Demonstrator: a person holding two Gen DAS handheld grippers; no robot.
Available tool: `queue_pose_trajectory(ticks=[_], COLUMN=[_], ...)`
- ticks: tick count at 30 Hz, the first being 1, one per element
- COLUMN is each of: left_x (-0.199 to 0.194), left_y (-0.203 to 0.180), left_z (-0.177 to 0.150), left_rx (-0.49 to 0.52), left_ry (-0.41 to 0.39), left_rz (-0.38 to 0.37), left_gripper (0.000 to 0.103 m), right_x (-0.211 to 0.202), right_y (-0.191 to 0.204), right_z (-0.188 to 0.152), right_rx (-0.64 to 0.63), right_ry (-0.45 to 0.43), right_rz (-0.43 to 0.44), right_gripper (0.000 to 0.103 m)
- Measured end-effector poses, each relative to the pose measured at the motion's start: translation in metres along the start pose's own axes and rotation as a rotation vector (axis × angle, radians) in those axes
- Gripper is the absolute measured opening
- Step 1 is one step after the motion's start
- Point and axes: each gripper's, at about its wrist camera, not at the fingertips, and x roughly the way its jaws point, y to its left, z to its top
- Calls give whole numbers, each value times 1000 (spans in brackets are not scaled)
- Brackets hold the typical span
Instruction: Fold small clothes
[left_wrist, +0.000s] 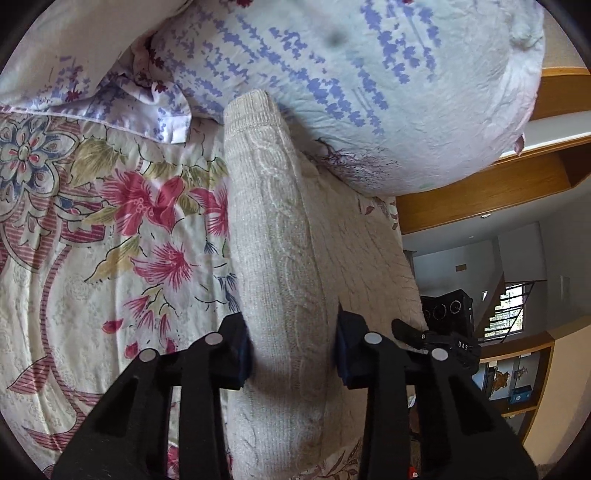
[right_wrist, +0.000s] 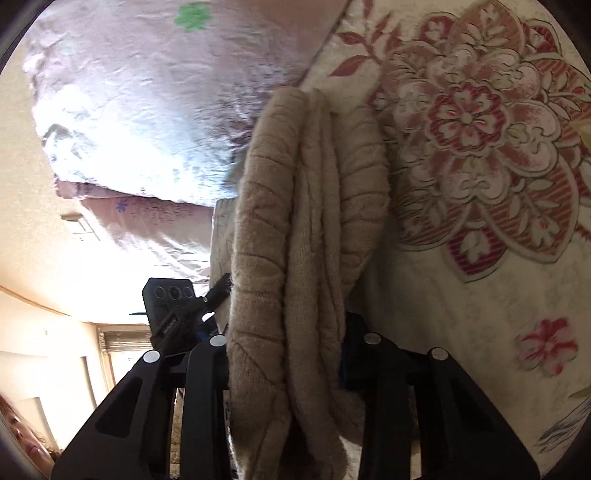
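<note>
A beige knitted garment lies stretched over the floral bedspread and runs between the jaws of my left gripper, which is shut on it. In the right wrist view the same beige knit is bunched in folds between the jaws of my right gripper, which is shut on it. Each gripper shows at the edge of the other's view: the right one and the left one.
A large pillow with blue print lies at the far end of the bed, touching the garment's end. The bedspread spreads to the right. Wooden bed frame and shelves are on the right. A person's face is at the lower left.
</note>
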Motion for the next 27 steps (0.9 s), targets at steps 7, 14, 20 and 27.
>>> queue_pose_trajectory(ticks=[7,14,20,27], left_x=[-95,-129,-123,-175], left_y=[7,54,81,27], left_z=[-17,-29,-38,-43], left_rx=[60,52,-31,208], left_ry=[-93,-90,-125,-281], left_rz=[43,230,294,412], left_gripper=[34,39,56,72], right_x=[56,122,106,67], right_y=[47,59,46,77], right_z=[-27,-45,-49,-24], right_rx=[-93,-198,-217,-276], right_ry=[94,181,151,-31], right_rz=[99,-47,-219,-229], right_gripper=[32,31,46,48])
